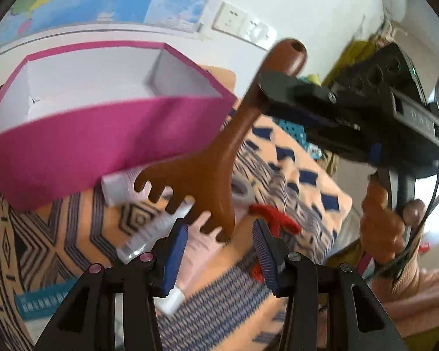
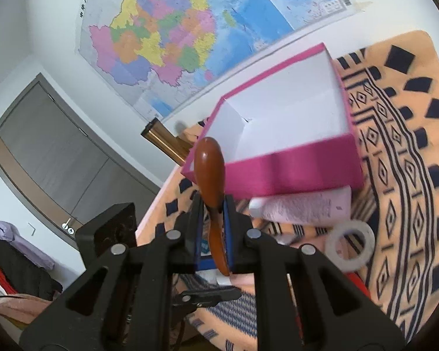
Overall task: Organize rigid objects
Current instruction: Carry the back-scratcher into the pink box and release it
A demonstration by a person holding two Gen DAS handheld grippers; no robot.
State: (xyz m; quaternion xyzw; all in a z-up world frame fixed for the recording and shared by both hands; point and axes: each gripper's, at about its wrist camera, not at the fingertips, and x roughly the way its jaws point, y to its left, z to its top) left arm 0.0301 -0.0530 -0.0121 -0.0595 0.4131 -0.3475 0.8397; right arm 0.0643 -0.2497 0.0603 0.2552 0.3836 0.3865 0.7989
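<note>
My right gripper (image 2: 212,219) is pinching the brown wooden comb with fat teeth (image 1: 207,175) up in the air, my left gripper (image 1: 219,234) is spread with nothing in it, and next I think I must drop the comb into the pink box with white insides (image 2: 281,169).

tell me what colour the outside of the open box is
Magenta pink outside, white inside; clearest in the left wrist view.
</note>
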